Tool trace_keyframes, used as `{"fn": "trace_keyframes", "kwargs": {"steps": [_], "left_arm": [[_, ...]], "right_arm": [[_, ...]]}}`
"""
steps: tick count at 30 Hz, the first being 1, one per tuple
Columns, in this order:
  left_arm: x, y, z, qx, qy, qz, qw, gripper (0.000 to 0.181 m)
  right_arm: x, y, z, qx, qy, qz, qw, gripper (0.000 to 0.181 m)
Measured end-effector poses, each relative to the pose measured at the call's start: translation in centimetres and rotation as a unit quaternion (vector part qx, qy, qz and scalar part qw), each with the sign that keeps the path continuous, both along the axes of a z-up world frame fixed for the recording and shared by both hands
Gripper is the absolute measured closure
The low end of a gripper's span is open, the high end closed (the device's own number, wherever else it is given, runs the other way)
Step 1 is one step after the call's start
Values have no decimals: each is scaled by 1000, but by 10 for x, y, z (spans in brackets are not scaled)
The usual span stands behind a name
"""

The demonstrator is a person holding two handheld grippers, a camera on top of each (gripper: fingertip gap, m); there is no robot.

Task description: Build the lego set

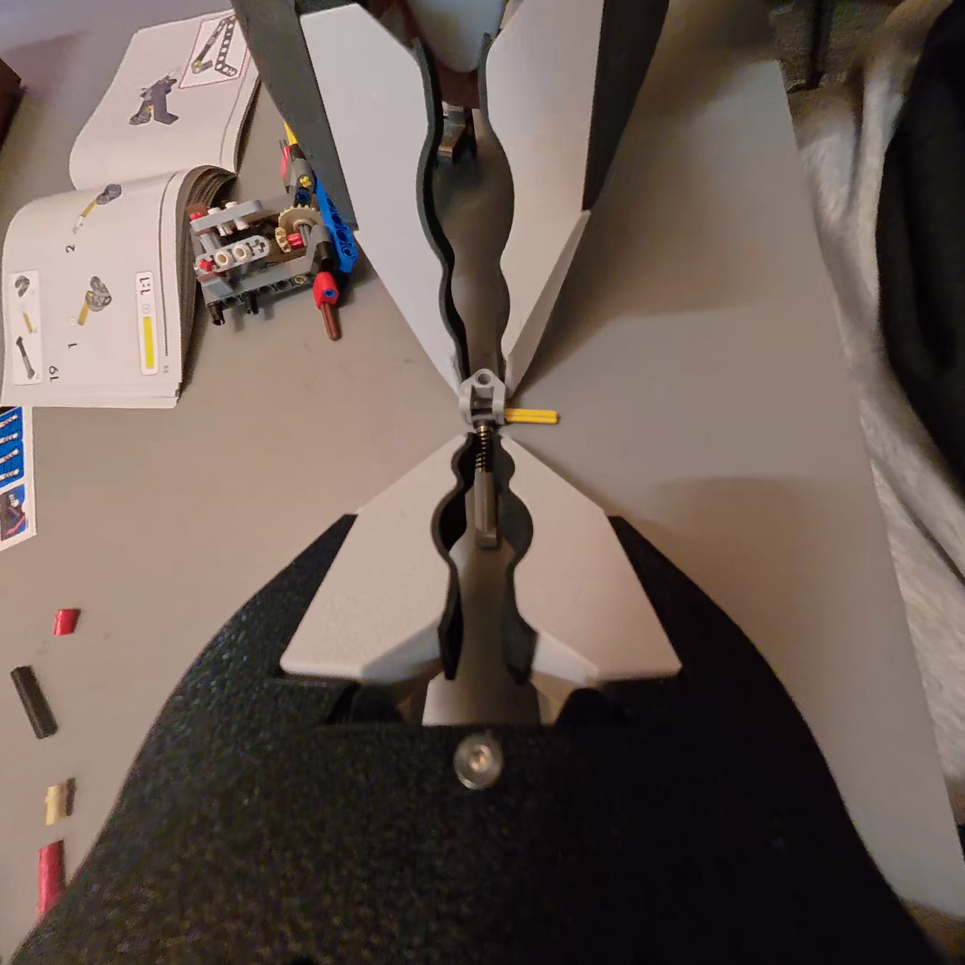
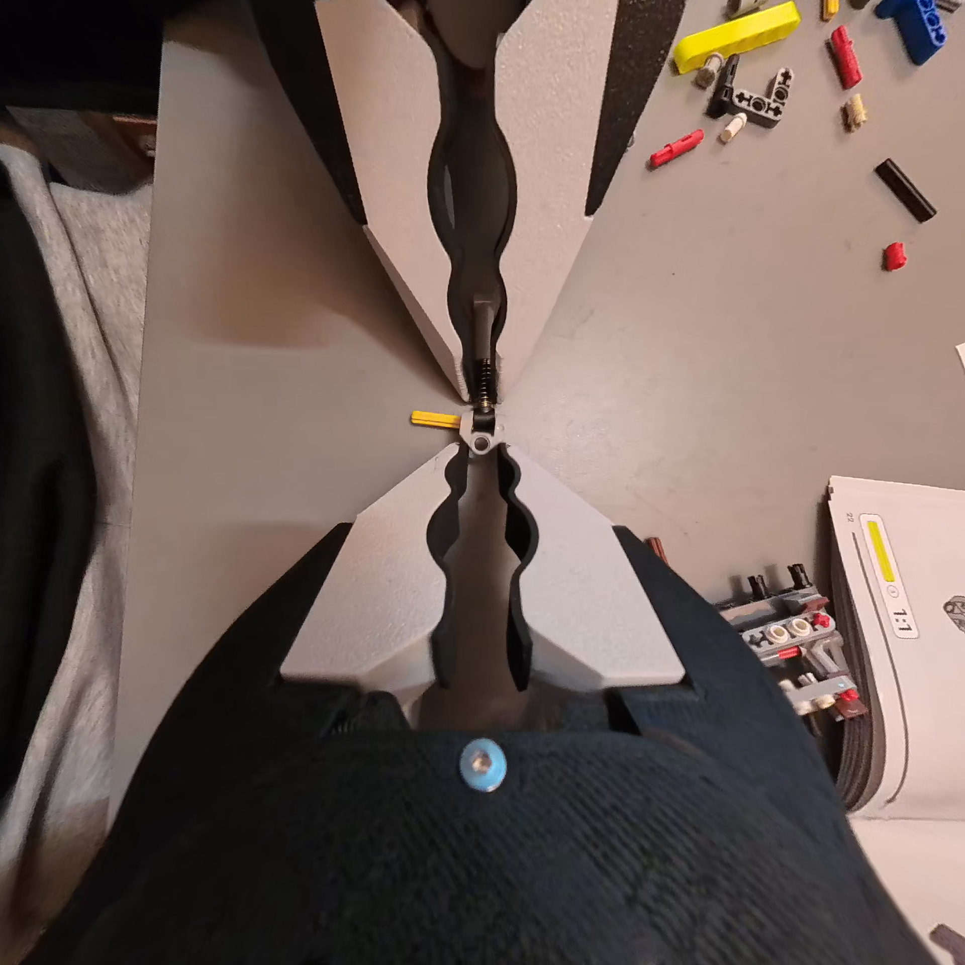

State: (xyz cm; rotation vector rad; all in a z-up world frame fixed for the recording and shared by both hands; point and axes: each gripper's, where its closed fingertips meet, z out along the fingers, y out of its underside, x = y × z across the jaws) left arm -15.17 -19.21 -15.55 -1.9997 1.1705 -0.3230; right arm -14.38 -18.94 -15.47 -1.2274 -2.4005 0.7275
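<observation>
Two grippers meet tip to tip over the grey table (image 1: 679, 365), sharing one small part. From the left, the left gripper (image 1: 483, 436) is pinched on the shock absorber (image 1: 484, 470), whose long axis runs straight back between its fingers. At its forward end sits the light grey connector (image 1: 483, 399), with the yellow axle (image 1: 530, 416) sticking out crosswise. Beyond it, the right gripper (image 2: 483, 454) is nearly pressed together at the connector's far end; whether it grips, I cannot tell.

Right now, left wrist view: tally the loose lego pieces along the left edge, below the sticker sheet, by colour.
red pieces: 2
black piece: 1
tan piece: 1
total: 4
</observation>
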Motion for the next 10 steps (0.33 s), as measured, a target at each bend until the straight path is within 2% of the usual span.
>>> {"fn": "trace_keyframes", "kwargs": {"steps": [5,10], "left_arm": [[1,-1,-1,-21,-11,-12,1000,178],[1,-1,-1,-45,-26,-17,999,178]], "right_arm": [[-2,0,0,9,6,31,999,174],[-2,-1,0,-14,4,32,999,174]]}}
